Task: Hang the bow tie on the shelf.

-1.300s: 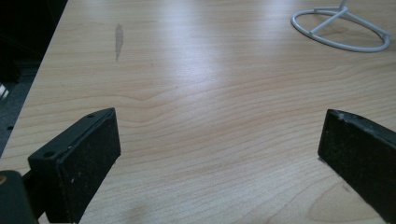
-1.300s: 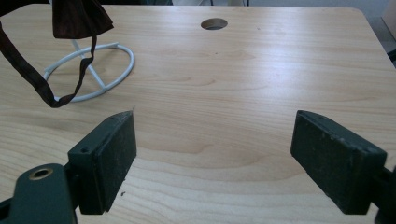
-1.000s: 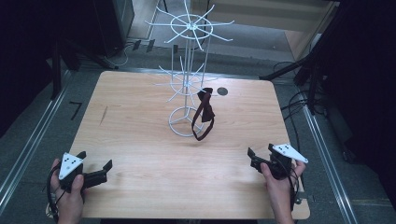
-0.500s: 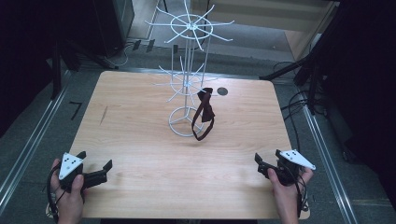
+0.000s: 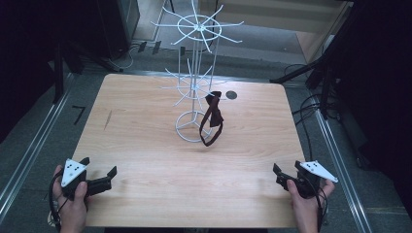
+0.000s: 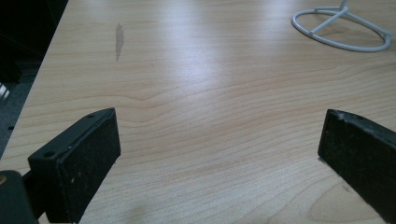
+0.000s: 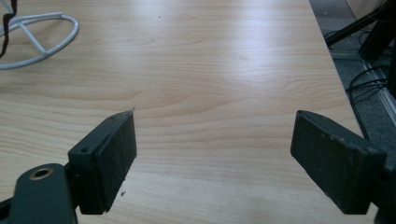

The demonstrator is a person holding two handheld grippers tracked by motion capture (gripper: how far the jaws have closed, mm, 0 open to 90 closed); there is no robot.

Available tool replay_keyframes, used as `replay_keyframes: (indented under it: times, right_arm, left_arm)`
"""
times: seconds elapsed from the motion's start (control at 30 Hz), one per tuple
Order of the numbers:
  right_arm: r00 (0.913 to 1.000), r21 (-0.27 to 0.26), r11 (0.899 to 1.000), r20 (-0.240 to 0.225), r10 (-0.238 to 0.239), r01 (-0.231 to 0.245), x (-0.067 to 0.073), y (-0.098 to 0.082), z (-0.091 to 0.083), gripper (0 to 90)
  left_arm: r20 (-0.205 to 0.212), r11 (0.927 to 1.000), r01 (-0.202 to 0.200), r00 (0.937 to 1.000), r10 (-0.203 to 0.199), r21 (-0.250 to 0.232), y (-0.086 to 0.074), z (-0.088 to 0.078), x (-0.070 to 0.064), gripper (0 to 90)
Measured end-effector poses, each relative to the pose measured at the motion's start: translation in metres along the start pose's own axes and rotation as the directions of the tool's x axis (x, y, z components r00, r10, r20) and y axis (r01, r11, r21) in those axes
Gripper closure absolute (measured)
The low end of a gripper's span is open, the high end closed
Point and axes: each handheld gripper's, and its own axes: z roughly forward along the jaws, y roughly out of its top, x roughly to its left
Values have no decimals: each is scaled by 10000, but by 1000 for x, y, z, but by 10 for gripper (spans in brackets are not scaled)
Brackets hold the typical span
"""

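On the far half of the desk point(image 5: 145, 141), a dark brown strap point(image 5: 212, 121) hangs from a white wire rack point(image 5: 197, 92). It looks like a narrow band of dark maroon leather or cloth, looped at the bottom, with a wider knotted or folded part near the top where it catches on one of the rack's lower hooks. Its loop dangles just beside the round wire foot of the rack, at the foot's right edge, and seems to reach the wood or hover just above it; I cannot tell which. The rack itself stands upright near the middle of the far side, with two rings of spokes, one high and one lower.

Both claws sit at the near edge, well apart from the strap. The left claw point(image 5: 99, 177) is held low by a hand point(image 5: 73, 208) at the near left corner, its two black jaws spread wide with bare wood between them and nothing gripped. The right claw point(image 5: 282, 174) rests in the other hand point(image 5: 303, 201) at the near right corner, its jaws likewise wide apart and empty. From the left claw, the strap lies ahead and to the right; from the right claw, ahead and to the left, roughly midway between them but far forward.
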Motion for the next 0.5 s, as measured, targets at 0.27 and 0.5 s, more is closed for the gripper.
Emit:
replay_keyframes:
  times: [0.27, 0.5]
  right_arm:
    - [9996, 4, 9997, 182, 233, -233, -14, -7, -8, 147]
    - [9979, 79, 9985, 374, 538, -541, -28, -17, -16, 147]
  left_arm:
    - [1, 10000, -20, 10000, 20, 29, 0, 0, 0, 0]
    - [-17, 10000, -23, 10000, 23, 27, 0, 0, 0, 0]
